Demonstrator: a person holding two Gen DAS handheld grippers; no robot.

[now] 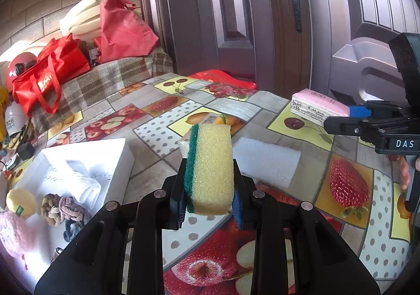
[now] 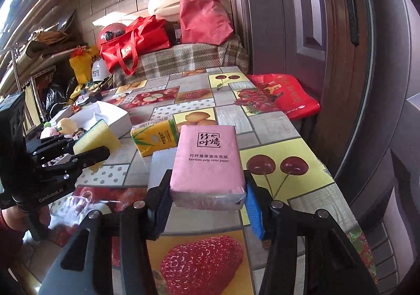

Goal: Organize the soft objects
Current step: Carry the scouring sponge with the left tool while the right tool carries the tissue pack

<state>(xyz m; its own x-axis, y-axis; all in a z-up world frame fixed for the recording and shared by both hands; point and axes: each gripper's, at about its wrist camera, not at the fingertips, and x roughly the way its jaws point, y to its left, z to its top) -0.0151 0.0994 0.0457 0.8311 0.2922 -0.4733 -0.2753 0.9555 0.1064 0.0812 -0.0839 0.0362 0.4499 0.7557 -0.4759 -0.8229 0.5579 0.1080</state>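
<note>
My left gripper [image 1: 209, 177] is shut on a yellow sponge with a green scouring side [image 1: 214, 148], held upright above the fruit-print table [image 1: 157, 132]. In the right wrist view the same sponge [image 2: 92, 135] shows at the left in the left gripper [image 2: 90, 149]. A pink tissue pack [image 2: 207, 161] sits between the pads of my right gripper [image 2: 207, 180], which is shut on it and holds it flat above the table [image 2: 302, 163]. From the left wrist view that pink pack [image 1: 317, 106] appears at the right in the right gripper [image 1: 338, 121].
A white box [image 1: 115, 153] at the left holds hair scrunchies [image 1: 63, 205], a pink plush [image 1: 13, 232] and a yellow round piece [image 1: 21, 201]. On the table lie a white foam block [image 1: 265, 161] and a yellow tissue pack [image 2: 155, 140]. Red bags [image 2: 136, 40] stand behind; a wooden door [image 2: 302, 32] is on the right.
</note>
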